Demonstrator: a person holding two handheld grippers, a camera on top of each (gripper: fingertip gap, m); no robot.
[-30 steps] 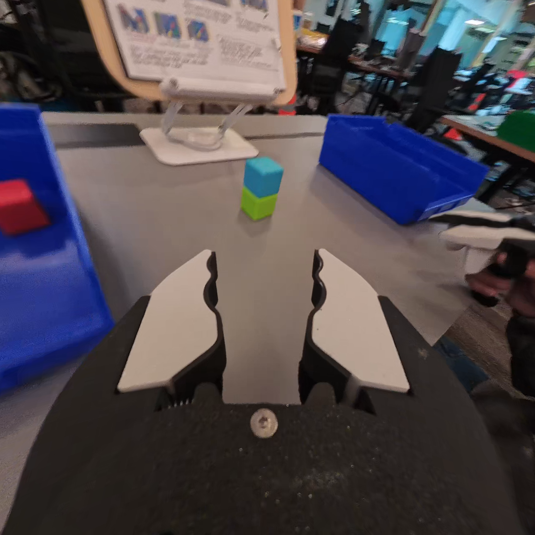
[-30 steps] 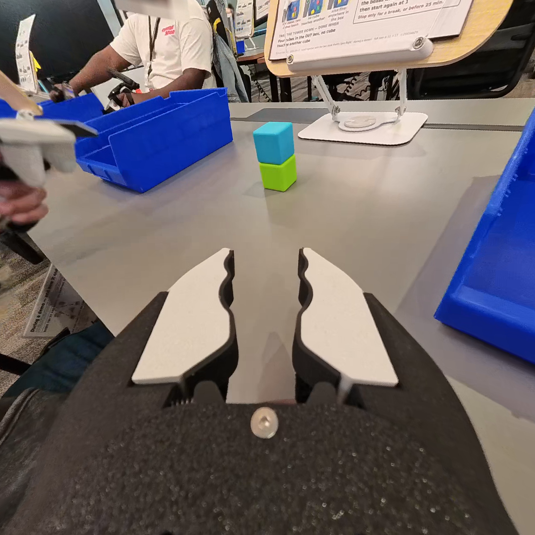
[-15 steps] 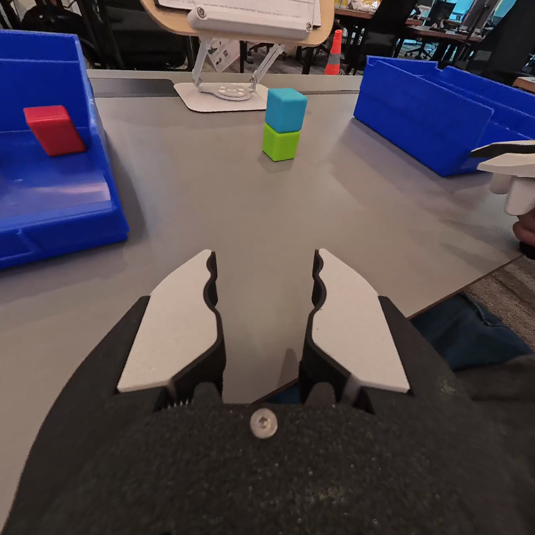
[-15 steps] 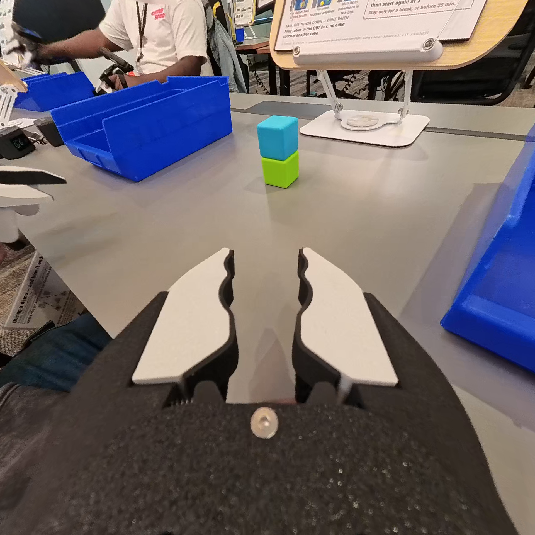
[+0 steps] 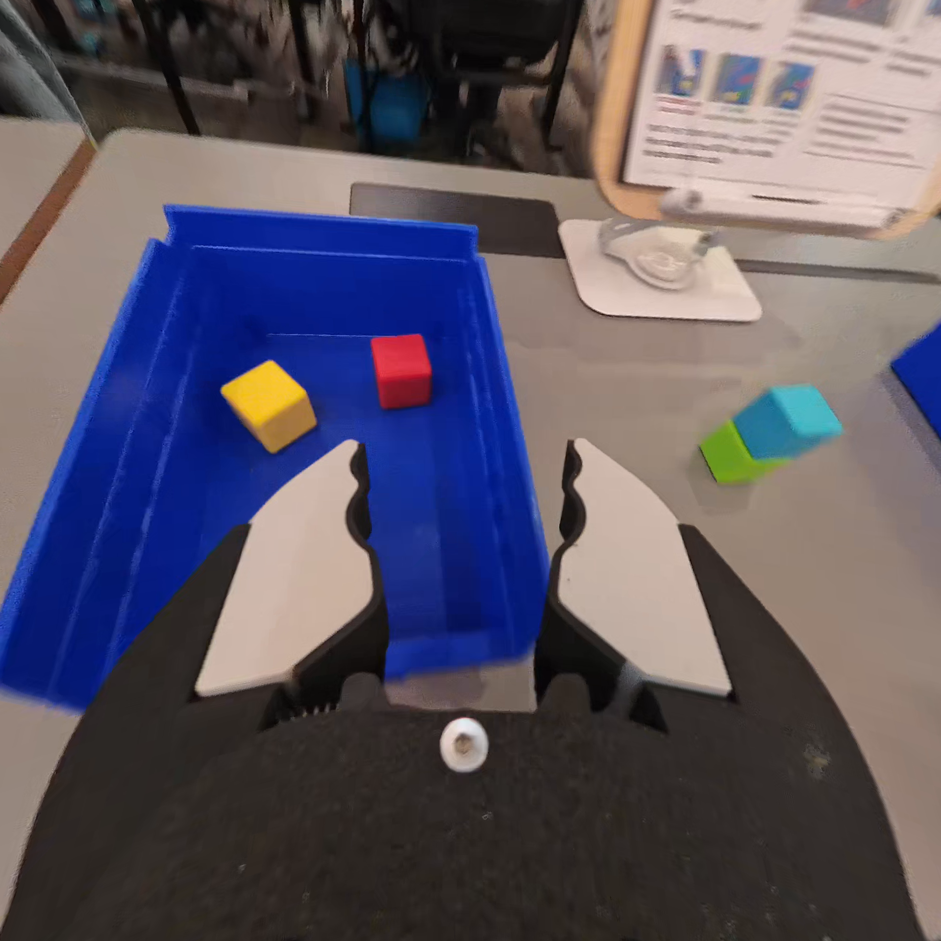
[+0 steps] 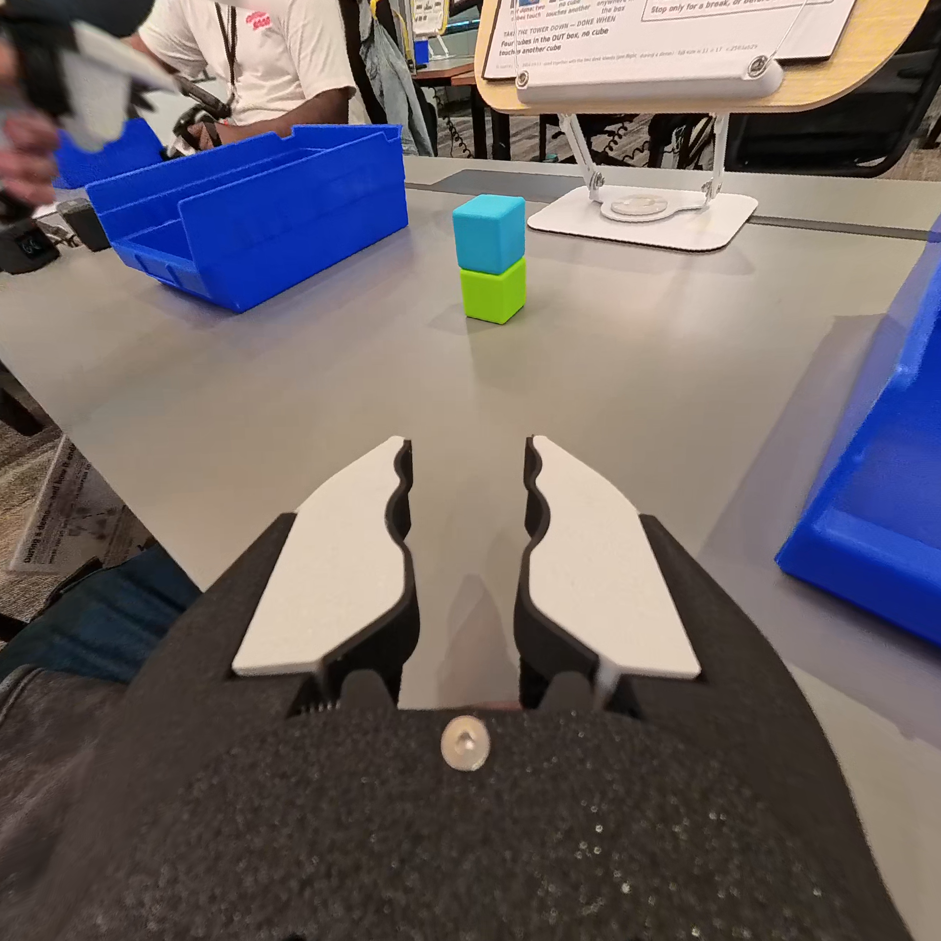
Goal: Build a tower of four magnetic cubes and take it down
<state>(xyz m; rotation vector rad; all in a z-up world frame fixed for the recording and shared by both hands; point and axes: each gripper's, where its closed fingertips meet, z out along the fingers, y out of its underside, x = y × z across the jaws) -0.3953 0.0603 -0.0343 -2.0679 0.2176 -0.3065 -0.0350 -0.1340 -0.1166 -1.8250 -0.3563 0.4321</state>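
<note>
Cubes of the tower stand on the grey counter: a cyan cube sits directly on a green cube, so the stack is two high. In the left wrist view the same cyan cube and green cube appear at the right side and look tilted, and this picture is blurred. The left gripper hangs above the near end of a blue bin with its jaws spread wide and nothing between them. Inside this bin a yellow cube and a red cube lie on the floor of the bin, apart from each other. The right gripper is over the near edge of the counter, pointing toward the stack but well apart from it; its jaws are also spread and hold nothing. In the right wrist view the blue bin stands to the left of the stack, and a second blue bin is at the right edge. Behind the stack a white stand carries a wooden board with a printed sheet. At the far left the left gripper shows blurred, and a person in a white shirt sits behind the counter.
</note>
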